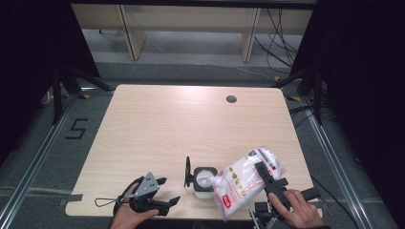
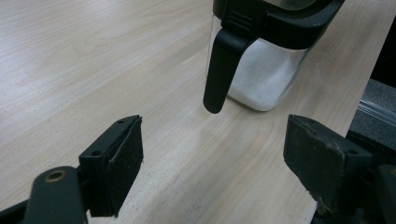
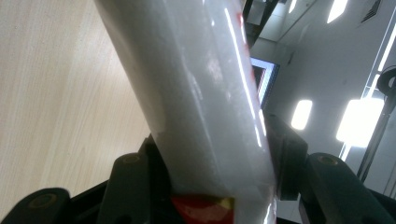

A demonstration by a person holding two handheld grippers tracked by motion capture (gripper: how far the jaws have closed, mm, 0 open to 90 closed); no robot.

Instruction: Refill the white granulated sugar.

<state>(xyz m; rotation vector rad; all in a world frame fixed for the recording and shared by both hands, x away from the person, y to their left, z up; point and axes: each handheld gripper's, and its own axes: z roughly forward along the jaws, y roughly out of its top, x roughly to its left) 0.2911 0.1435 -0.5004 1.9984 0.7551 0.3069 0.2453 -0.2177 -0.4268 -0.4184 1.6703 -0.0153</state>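
A clear square container (image 1: 204, 185) with a black rim and some white granules in it stands near the table's front edge, its black lid (image 1: 188, 172) flipped up on the left. My right gripper (image 1: 261, 168) is shut on a white bag (image 1: 241, 183) with red print, tilted so its spout hangs over the container's mouth. In the right gripper view the bag (image 3: 201, 93) runs up between both pads. My left gripper (image 1: 168, 191) rests open to the left of the container. In the left gripper view the container (image 2: 266, 74) and its black lid flap (image 2: 222, 70) lie just beyond the open left gripper (image 2: 215, 128).
The light wooden table (image 1: 167, 124) has a round cable hole (image 1: 231, 99) at the back right. Dark stands flank the table on both sides, and a floor mark "5" (image 1: 76, 128) lies to the left. Wooden furniture legs stand beyond the far edge.
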